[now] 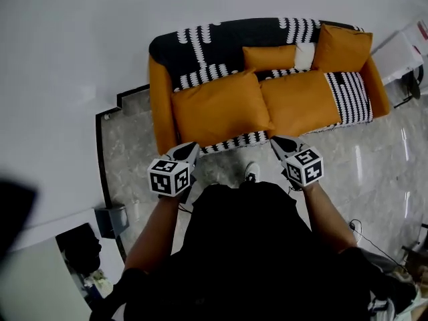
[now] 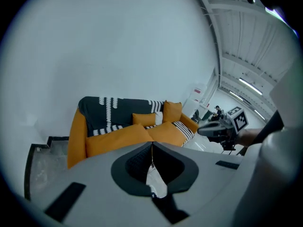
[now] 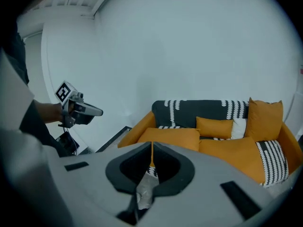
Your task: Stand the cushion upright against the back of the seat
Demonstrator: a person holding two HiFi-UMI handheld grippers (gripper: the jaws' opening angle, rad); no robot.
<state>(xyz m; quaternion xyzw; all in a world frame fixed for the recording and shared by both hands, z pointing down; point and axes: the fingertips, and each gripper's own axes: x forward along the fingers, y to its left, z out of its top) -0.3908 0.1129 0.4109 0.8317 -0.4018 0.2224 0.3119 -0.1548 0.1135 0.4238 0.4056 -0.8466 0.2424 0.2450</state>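
**Legible text, brands, numbers:** none can be read.

**Signs:**
- Black-and-white square coded markers, without letters or numerals, are carried on the white plastic cube fitted to the left gripper.
- Markers of the same kind are carried on the matching cube fitted to the right gripper.

**Unreadable:** a small red-marked label is noted on a white object at the upper right edge of the head view. It is too small to be read.
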